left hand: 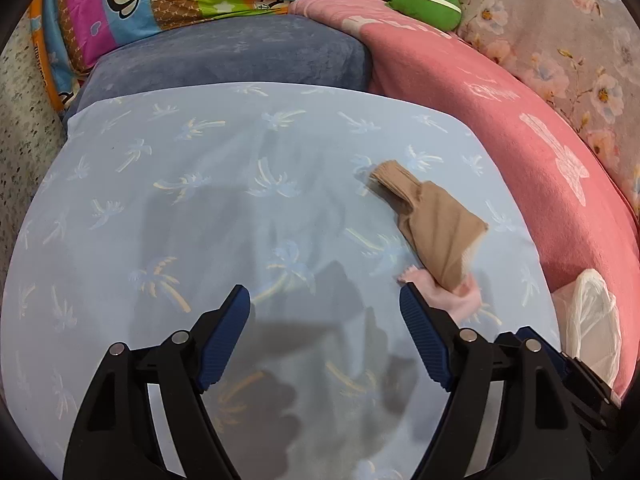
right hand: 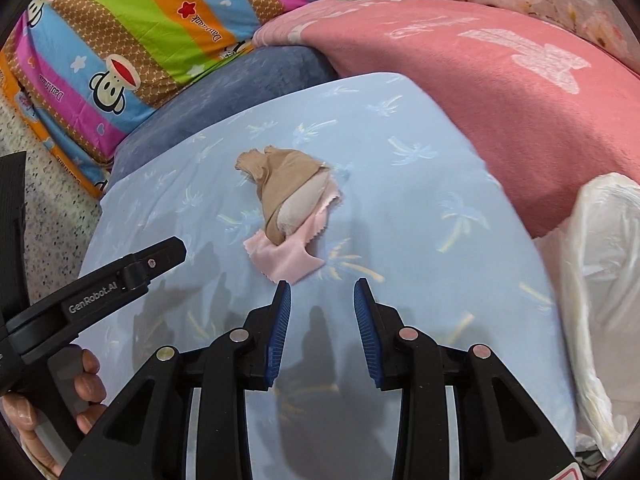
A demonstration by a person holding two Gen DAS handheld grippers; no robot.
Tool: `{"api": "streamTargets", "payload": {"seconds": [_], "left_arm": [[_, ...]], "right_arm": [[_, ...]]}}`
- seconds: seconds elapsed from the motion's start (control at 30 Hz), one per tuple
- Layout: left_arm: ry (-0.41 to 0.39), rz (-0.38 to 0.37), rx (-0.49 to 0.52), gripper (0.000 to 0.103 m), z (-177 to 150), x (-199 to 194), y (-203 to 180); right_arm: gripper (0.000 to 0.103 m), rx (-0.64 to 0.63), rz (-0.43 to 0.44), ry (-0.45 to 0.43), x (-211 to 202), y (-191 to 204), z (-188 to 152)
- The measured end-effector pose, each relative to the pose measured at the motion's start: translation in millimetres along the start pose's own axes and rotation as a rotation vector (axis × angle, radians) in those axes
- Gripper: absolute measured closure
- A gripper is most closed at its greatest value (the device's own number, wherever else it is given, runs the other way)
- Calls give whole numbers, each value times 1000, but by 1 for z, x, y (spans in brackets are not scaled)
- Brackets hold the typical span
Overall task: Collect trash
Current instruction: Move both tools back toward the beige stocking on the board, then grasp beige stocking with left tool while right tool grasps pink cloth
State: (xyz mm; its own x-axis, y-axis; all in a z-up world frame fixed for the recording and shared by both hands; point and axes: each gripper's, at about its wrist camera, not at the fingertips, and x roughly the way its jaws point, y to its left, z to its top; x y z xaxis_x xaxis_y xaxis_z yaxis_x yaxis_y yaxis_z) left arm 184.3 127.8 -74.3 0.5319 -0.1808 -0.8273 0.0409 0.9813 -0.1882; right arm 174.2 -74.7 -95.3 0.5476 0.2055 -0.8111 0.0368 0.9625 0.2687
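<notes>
Lying across most of both frames: blue sheet (right hand: 400,208), pink blanket (right hand: 460,92) curving along upper right. Sitting at right edge: white bag (right hand: 600,280). Resting mid-frame in right view: tan stocking (right hand: 280,184) overlapping pink cloth (right hand: 284,256). Hovering below, empty: left gripper (left hand: 325,300), jaws standing wide apart; right gripper (right hand: 322,292), jaws standing narrowly apart, just beside cloth.

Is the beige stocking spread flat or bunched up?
Bunched up: the beige stocking lies crumpled in folds over the pink cloth.
</notes>
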Motion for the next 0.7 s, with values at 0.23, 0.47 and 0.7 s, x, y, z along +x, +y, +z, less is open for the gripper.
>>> {"api": "streamTargets", "payload": {"seconds": [0.23,0.47,0.7], "left_arm": [[4,-18,-9,29,14,8,3],[6,-58,12,29,23,17,-15],[24,-105,56,29,24,30,-46]], "right_arm": [[70,-8,8,15,26,11,14],[98,1,17,50,45,4,17],[101,45,15,43,41,-16,13]]}}
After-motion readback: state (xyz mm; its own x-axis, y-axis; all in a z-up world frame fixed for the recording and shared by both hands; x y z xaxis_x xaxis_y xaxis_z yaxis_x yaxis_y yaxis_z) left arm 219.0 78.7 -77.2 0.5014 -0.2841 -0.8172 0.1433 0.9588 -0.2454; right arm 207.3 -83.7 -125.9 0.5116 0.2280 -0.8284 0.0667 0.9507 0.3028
